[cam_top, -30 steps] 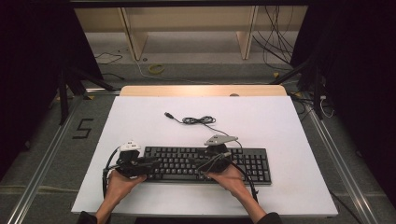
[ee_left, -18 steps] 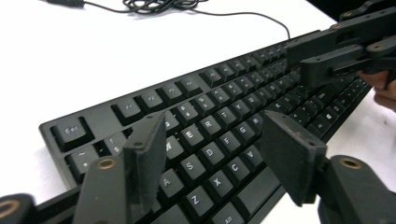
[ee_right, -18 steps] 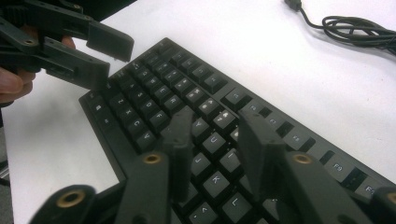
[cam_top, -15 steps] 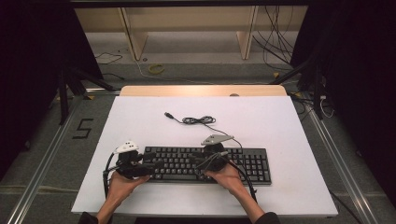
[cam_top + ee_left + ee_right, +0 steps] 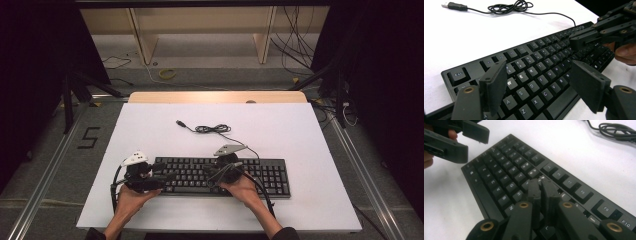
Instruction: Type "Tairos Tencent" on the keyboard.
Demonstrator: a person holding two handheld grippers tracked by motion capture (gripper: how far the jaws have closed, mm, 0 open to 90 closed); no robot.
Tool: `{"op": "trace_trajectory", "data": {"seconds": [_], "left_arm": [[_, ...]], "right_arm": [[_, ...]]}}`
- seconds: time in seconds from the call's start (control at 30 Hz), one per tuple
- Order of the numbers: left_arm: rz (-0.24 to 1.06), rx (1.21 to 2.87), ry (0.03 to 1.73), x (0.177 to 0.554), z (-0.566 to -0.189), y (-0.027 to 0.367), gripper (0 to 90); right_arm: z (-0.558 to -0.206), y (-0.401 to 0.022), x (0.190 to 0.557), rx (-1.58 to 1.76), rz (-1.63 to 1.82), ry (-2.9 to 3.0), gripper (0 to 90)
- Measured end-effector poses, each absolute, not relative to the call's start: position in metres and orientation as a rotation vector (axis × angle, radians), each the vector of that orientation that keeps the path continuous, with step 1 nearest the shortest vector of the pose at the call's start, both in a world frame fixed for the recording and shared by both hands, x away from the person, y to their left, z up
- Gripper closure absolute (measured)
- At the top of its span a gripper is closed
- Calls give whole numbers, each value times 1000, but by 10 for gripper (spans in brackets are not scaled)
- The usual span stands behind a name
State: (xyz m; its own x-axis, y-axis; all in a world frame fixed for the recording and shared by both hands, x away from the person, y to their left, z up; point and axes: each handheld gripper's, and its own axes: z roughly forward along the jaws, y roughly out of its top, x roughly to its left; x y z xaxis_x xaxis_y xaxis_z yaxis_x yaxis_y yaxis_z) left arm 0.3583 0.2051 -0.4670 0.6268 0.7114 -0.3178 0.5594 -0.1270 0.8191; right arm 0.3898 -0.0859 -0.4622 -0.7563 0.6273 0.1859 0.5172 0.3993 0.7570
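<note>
A flat black plastic computer keyboard [image 5: 220, 176] lies near the front edge of a white rectangular table [image 5: 300, 130], its long side running across the person's reach. Its thin black cable [image 5: 212, 128] runs away over the table top into a loose coil, ending in a USB plug [image 5: 454, 6] that lies free on the white surface.

The left gripper [image 5: 162, 172], held in the person's left hand [image 5: 127, 200], hovers over the keyboard's left end. Its jaws have just been opening and now stand wide apart, with nothing between them; in the left gripper view the letter keys from W and E down to Z and X show in the gap.

The right gripper [image 5: 212, 177], in the right hand [image 5: 245, 189], sits over the middle of the keyboard. Its jaws have just been closing and are now pressed together, tips pointing down at the keys above the G and H row in the right gripper view. Whether the tips touch a key cannot be told.
</note>
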Motion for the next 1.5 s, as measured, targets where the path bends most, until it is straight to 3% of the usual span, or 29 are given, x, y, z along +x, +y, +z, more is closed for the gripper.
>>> {"op": "trace_trajectory", "data": {"seconds": [1.5], "left_arm": [[164,1802,1030,357,-466,206,293]], "right_arm": [[-480,-78,395,1051,1155,2551,900]]}}
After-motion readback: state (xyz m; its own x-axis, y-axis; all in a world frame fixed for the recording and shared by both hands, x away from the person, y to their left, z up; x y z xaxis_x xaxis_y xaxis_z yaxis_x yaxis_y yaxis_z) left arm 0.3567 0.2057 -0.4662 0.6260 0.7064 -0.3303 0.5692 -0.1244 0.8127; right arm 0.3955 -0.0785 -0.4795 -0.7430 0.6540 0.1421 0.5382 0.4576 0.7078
